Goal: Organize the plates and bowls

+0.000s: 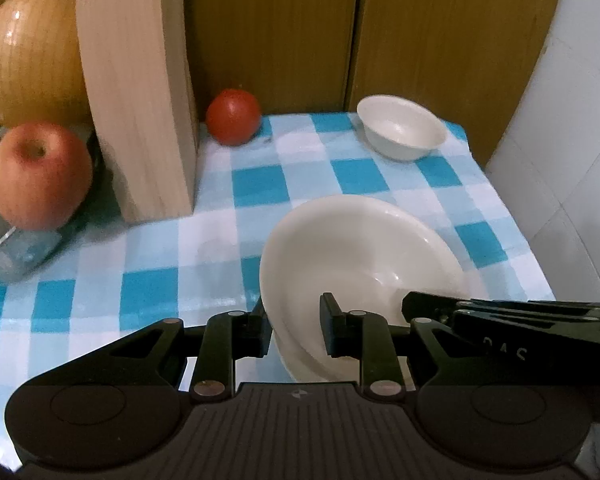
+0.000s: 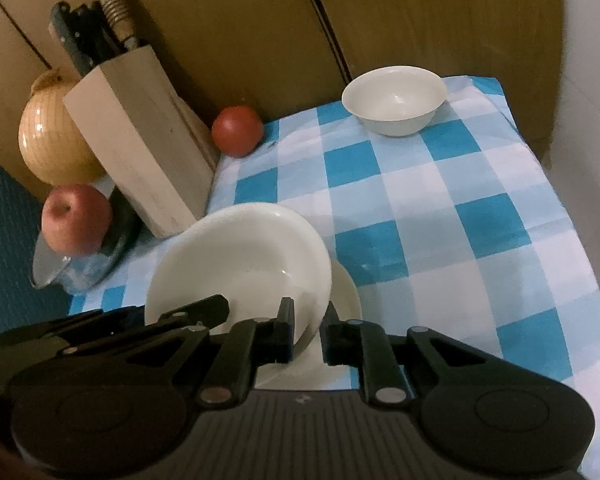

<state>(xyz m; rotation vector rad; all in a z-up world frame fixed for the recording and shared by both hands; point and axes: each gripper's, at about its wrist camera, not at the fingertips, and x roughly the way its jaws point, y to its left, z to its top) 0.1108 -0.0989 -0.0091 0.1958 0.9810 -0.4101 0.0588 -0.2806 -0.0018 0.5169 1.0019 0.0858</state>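
Both the left gripper [image 1: 295, 330] and right gripper [image 2: 307, 335] straddle the deep plate's [image 1: 360, 248] rim, tilting it, probably to stack; can't tell if they're clamped.

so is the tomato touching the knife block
Apart. In the left wrist view, the tomato sits to the right of the knife block, with a strip of checked cloth and wall showing between them.

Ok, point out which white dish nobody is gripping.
The small bowl at the far corner of the checked cloth; the big shallow dish sits between both grippers.
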